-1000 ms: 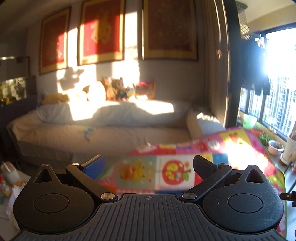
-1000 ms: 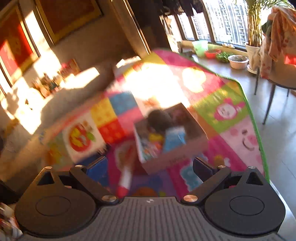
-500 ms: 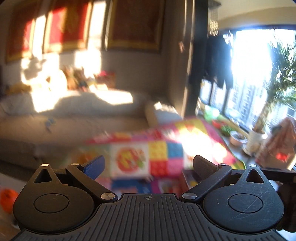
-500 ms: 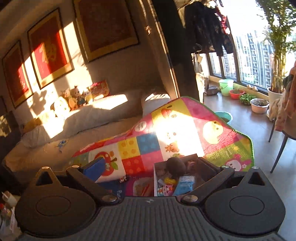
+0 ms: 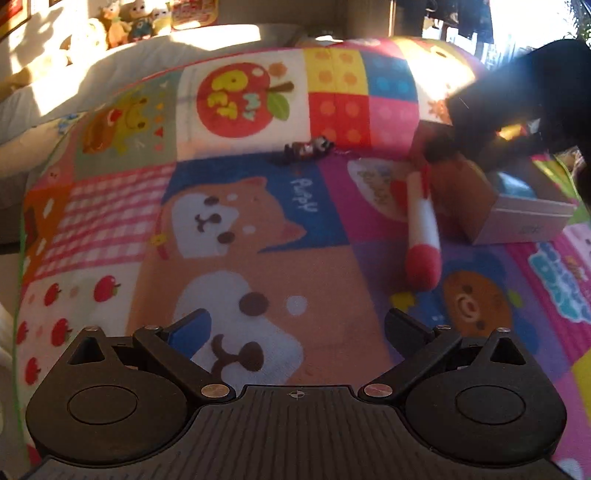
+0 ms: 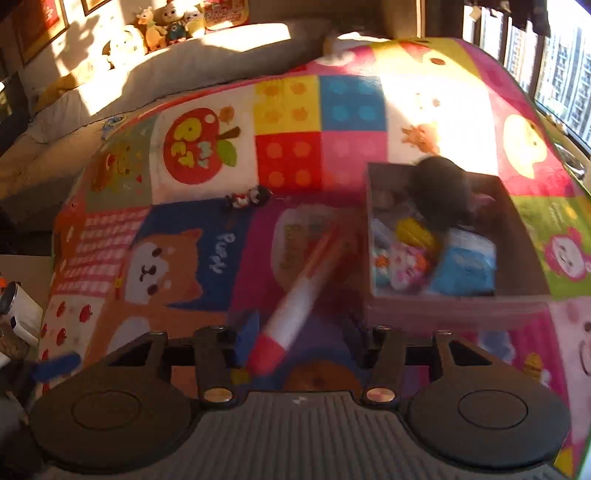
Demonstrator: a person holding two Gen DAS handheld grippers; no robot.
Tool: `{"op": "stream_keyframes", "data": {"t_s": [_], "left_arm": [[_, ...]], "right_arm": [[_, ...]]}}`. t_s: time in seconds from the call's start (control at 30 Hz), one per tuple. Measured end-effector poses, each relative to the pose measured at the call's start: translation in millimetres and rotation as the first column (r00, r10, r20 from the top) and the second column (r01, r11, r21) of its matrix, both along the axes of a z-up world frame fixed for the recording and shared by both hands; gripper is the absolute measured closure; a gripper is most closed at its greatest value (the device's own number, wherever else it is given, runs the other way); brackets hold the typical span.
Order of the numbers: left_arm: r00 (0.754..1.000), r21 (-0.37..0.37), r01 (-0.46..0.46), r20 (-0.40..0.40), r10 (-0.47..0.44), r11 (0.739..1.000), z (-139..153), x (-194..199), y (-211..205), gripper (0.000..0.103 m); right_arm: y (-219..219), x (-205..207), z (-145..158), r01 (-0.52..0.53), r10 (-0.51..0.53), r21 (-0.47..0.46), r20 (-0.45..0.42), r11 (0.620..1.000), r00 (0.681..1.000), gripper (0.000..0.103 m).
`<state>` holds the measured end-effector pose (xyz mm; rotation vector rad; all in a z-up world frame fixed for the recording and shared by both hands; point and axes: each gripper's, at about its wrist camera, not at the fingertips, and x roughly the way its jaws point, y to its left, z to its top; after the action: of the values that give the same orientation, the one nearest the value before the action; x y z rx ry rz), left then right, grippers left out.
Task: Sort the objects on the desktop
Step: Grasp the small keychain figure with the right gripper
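Note:
A red-and-white toy bat (image 5: 422, 229) lies on the colourful play mat (image 5: 236, 229) beside an open cardboard box (image 5: 517, 218). In the right wrist view the bat (image 6: 295, 306) lies left of the box (image 6: 450, 306), which holds a dark round object (image 6: 441, 192), a blue pack (image 6: 467, 266) and other small items. A small black-and-red toy (image 5: 308, 147) lies further back on the mat; it also shows in the right wrist view (image 6: 245, 197). My left gripper (image 5: 295, 328) is open and empty above the mat. My right gripper (image 6: 295, 332) is open over the bat's near end, blurred.
A sofa (image 6: 207, 48) with plush toys (image 6: 166, 22) stands behind the mat. Windows (image 6: 554, 55) are at the right. A white container (image 6: 18, 314) stands off the mat's left edge. The right gripper appears as a dark blurred shape (image 5: 524, 96) over the box.
Both grippers have tilted down from facing the room to facing the mat. The right gripper has come close over the bat and box, and its jaws stand narrower than before.

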<state>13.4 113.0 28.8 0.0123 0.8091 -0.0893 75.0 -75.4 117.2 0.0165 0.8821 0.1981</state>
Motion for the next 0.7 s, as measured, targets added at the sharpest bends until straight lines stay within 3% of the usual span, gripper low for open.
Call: {"op": "stream_keyframes", "data": {"t_s": [0.03, 0.1, 0.17, 0.33, 0.43, 0.5, 0.57, 0.63, 0.7], "left_arm": [[1.000, 0.005, -0.026, 0.007, 0.026, 1.000, -9, 2, 1, 0.000], [0.995, -0.010, -0.097, -0.009, 0.097, 0.995, -23, 9, 9, 0.000], [0.992, -0.022, -0.113, 0.052, 0.114, 0.993, -19, 4, 15, 0.000], [0.991, -0.018, -0.116, 0.057, 0.117, 0.993, -20, 6, 18, 0.000], [0.992, 0.008, -0.112, 0.058, 0.111, 0.994, -21, 5, 15, 0.000], [0.992, 0.003, -0.110, 0.059, 0.110, 0.994, -21, 5, 16, 0.000], [0.992, 0.004, -0.109, 0.061, 0.109, 0.994, -22, 5, 16, 0.000], [0.992, 0.008, -0.112, 0.062, 0.111, 0.994, -22, 6, 15, 0.000], [0.992, 0.012, -0.115, 0.062, 0.114, 0.993, -23, 7, 15, 0.000]], "right_arm": [[18, 19, -4, -0.010, 0.011, -0.024, 0.026, 1.000, 1.000, 0.032], [46, 57, -13, -0.007, 0.010, -0.061, 0.049, 0.998, 0.999, 0.017], [67, 95, -23, -0.002, 0.005, -0.078, 0.032, 0.997, 0.999, 0.017], [101, 176, -57, -0.013, 0.013, -0.137, 0.002, 0.991, 1.000, 0.018], [117, 205, -80, -0.031, 0.026, -0.189, -0.032, 0.982, 0.999, 0.017], [125, 212, -88, -0.053, 0.052, -0.217, -0.012, 0.975, 0.999, 0.009], [132, 212, -87, -0.092, 0.097, -0.247, 0.008, 0.965, 0.995, 0.016], [134, 205, -82, -0.145, 0.153, -0.240, 0.014, 0.960, 0.988, 0.056], [131, 196, -78, -0.181, 0.187, -0.238, 0.003, 0.954, 0.982, 0.060]]}}
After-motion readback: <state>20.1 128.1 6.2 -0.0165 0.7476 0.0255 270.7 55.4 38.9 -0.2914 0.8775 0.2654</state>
